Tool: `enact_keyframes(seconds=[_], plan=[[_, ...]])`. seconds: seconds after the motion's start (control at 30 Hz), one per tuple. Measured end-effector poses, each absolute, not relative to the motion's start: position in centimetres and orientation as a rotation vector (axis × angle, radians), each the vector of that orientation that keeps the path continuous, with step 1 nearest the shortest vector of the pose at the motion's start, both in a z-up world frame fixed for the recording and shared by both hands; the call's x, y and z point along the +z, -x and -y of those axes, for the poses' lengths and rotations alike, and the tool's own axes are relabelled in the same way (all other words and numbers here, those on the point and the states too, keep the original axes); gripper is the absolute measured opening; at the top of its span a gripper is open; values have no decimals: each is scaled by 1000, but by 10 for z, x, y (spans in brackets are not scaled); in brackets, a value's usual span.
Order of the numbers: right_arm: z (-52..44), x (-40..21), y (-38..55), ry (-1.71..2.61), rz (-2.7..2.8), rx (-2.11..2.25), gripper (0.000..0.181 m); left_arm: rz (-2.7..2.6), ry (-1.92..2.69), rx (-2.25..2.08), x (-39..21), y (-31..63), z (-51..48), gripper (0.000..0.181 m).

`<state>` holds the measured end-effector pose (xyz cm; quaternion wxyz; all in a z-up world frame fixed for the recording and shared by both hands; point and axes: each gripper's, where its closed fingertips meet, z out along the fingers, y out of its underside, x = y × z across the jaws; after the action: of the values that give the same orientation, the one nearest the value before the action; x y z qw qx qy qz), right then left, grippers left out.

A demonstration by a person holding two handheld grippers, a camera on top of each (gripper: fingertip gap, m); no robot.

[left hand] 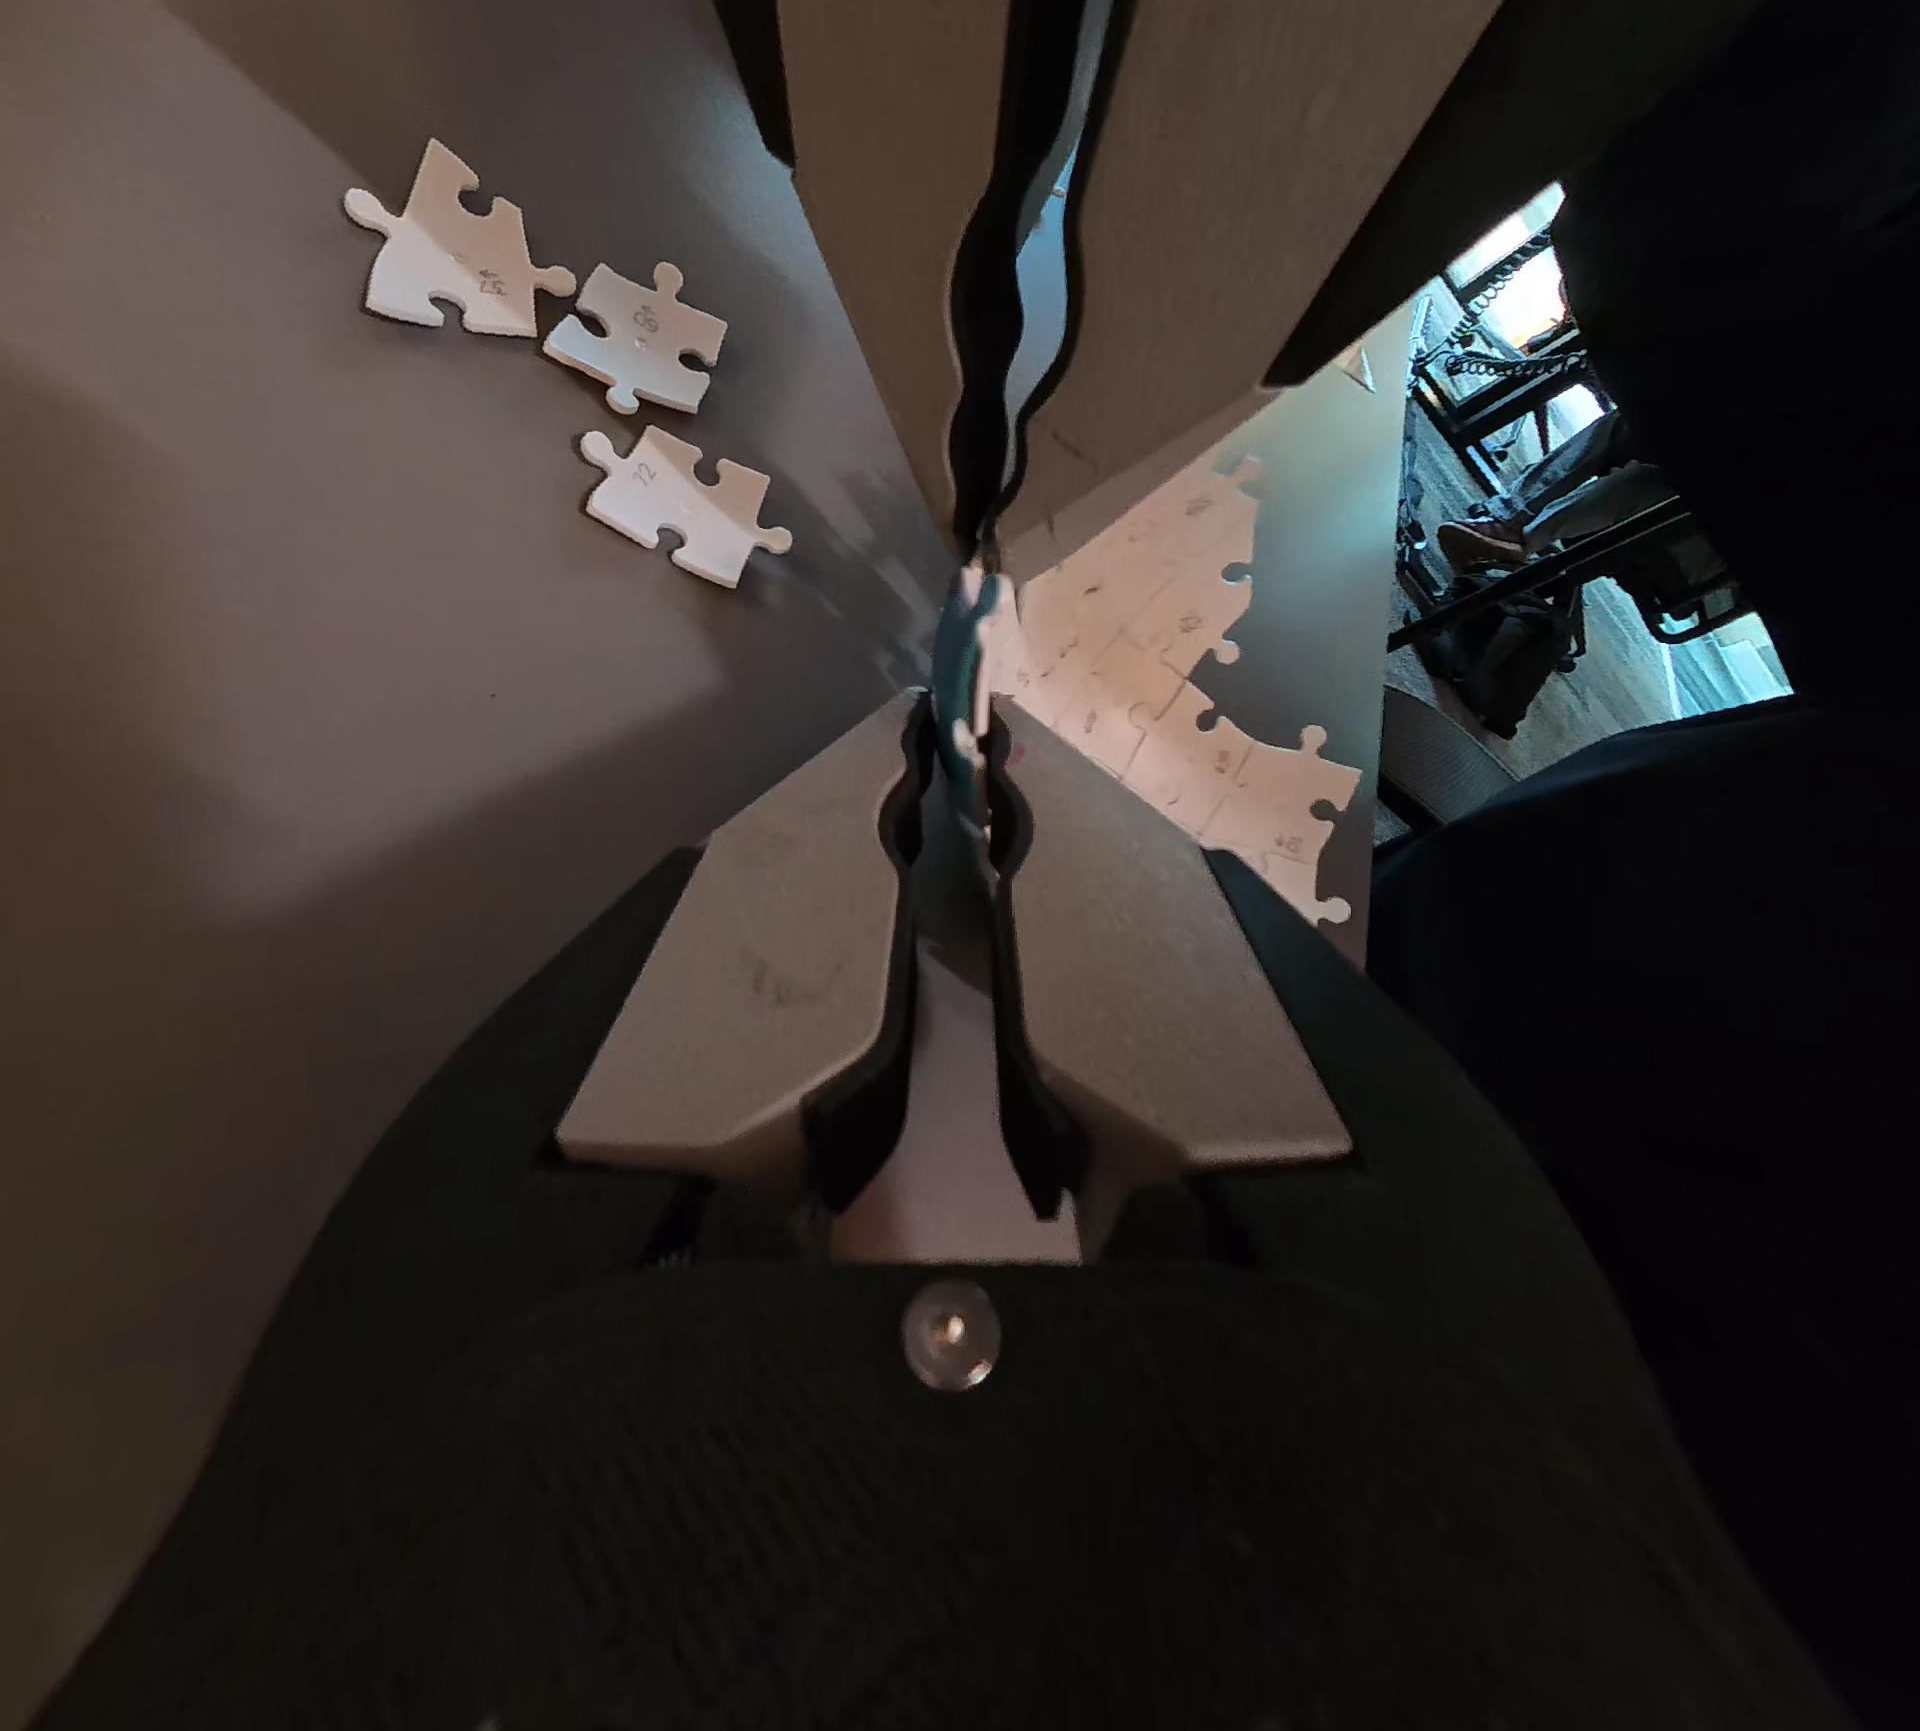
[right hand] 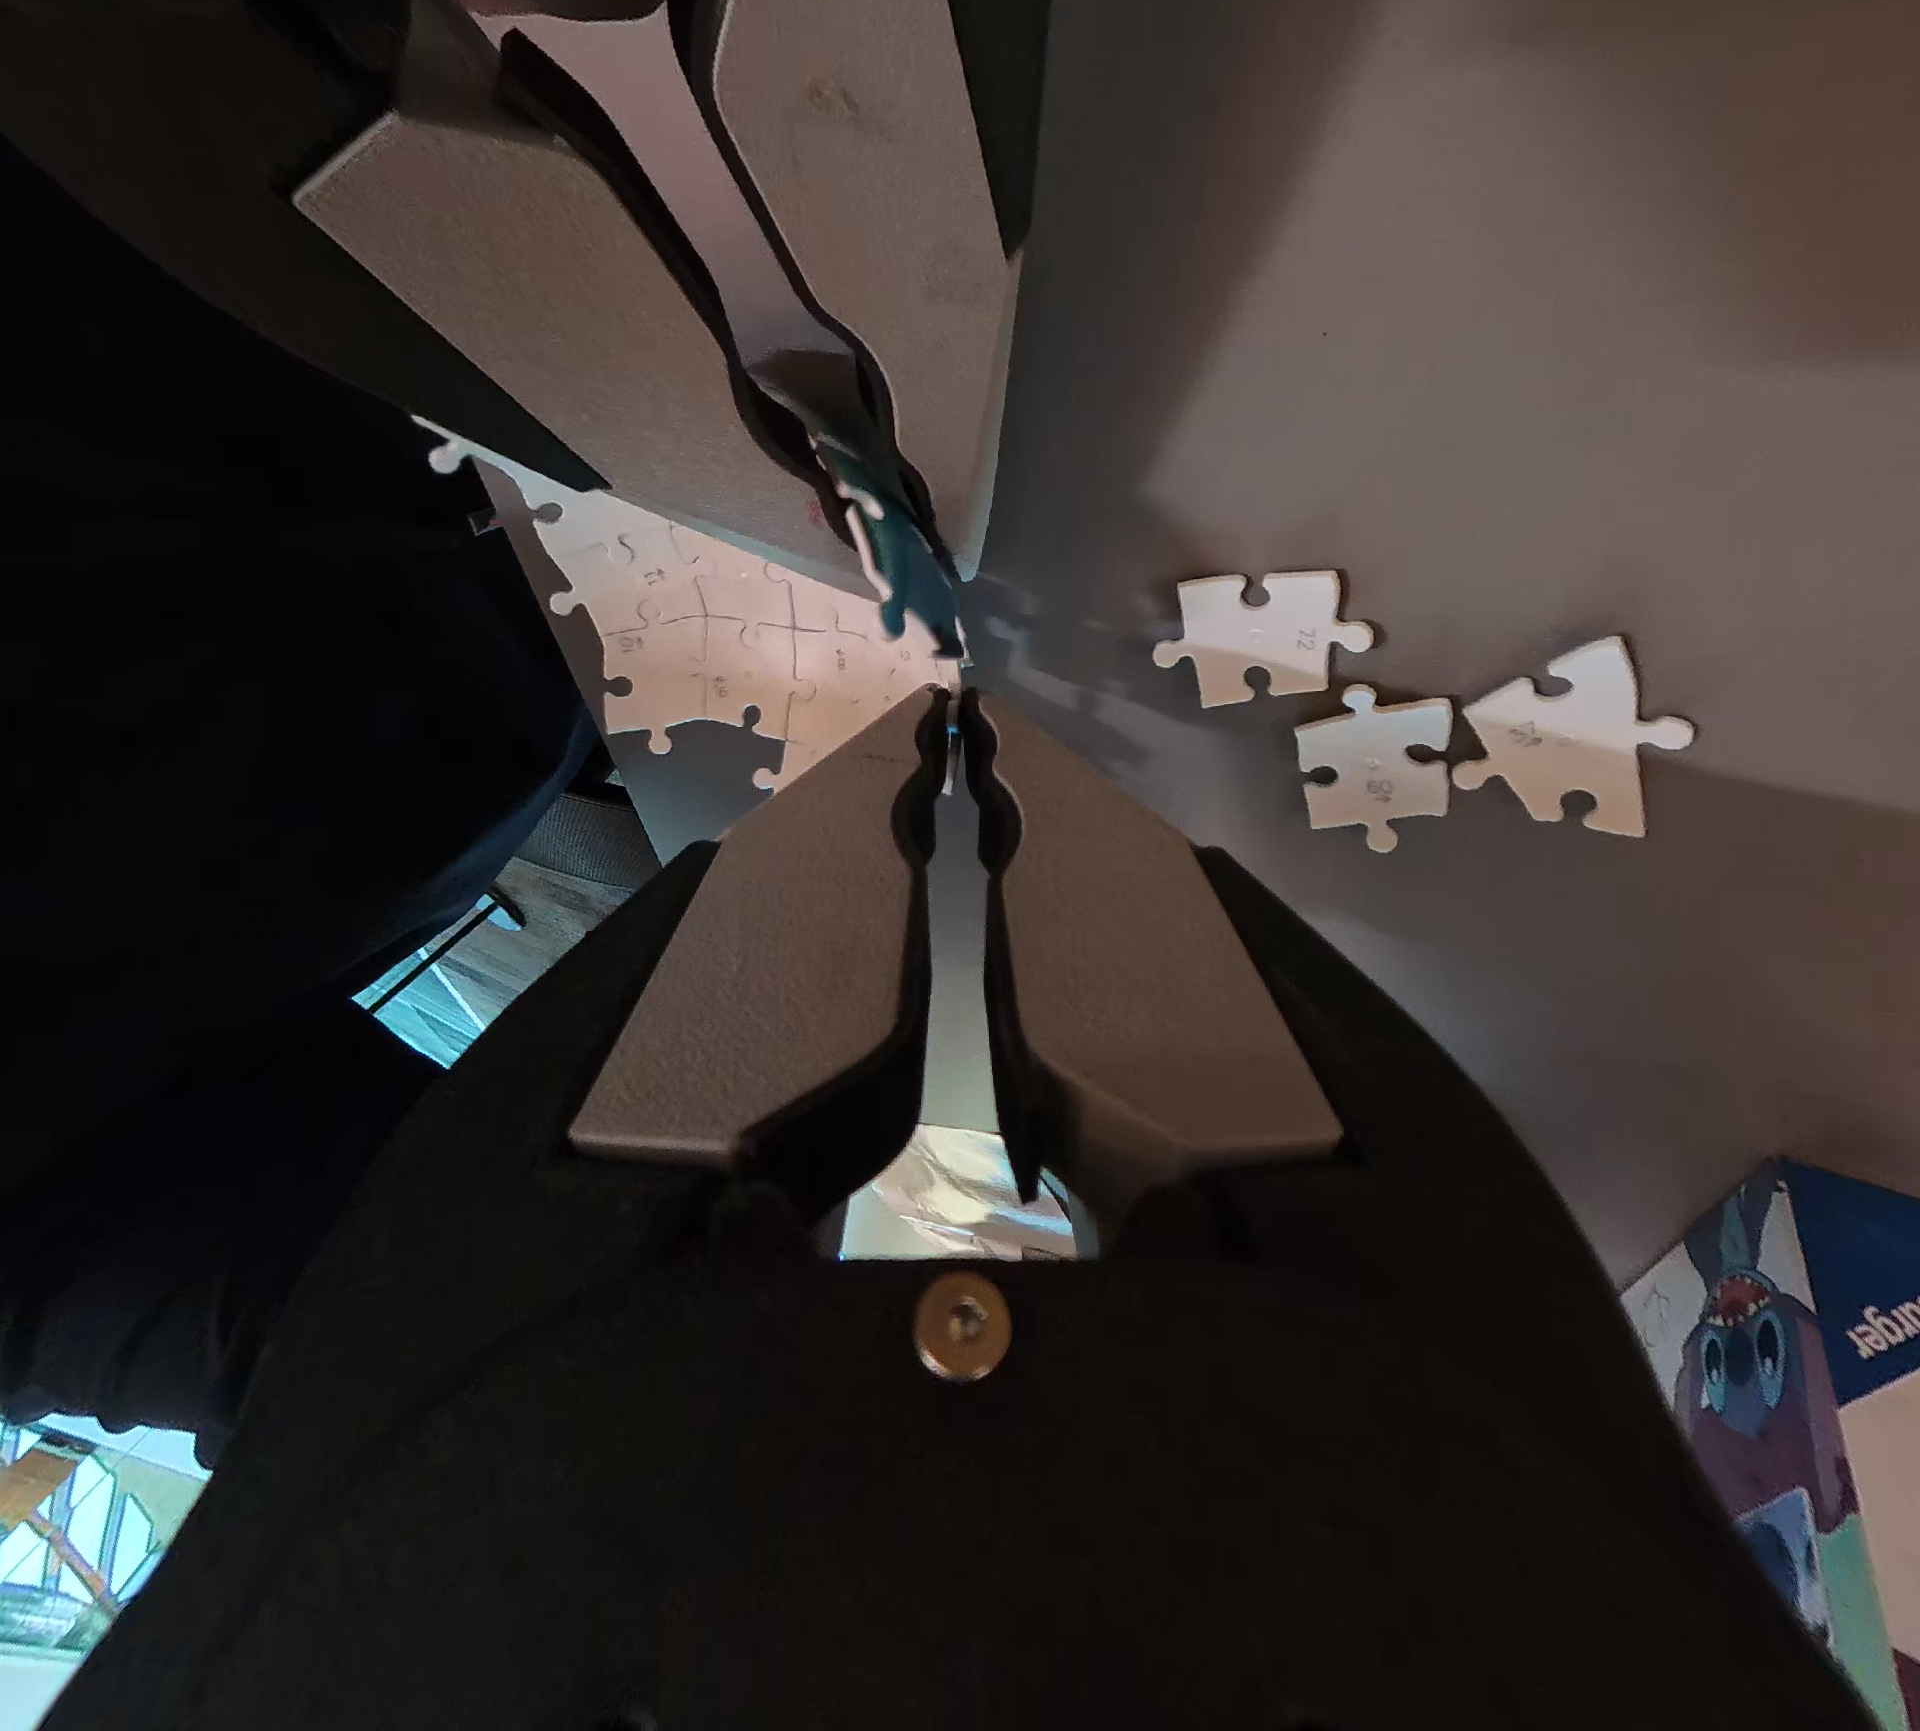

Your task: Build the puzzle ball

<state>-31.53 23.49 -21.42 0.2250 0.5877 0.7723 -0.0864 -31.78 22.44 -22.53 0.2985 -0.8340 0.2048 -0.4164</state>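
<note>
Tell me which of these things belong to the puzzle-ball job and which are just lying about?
Part of the job:
- left gripper and right gripper, jaws closed on the teal-edged piece
- joined sheet of white pieces
- three loose white pieces on the grey table

Just lying about:
- cartoon-printed box
- chairs and bag on the floor
</note>
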Motion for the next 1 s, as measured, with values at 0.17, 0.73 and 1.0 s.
enact_keyframes(seconds=[0.17, 0.73, 1.0], plan=[[-233, -215, 314, -1616, -2136, -251, 0, -549, 2212, -1113, -225, 317, -223, 5], [-234, -218, 302, -1635, -2090, -256, 0, -526, 2220, -1146, -225, 310, -225, 4], [-237, -219, 299, -1677, -2064, -255, 0, -527, 2226, -1142, -225, 310, -225, 5]])
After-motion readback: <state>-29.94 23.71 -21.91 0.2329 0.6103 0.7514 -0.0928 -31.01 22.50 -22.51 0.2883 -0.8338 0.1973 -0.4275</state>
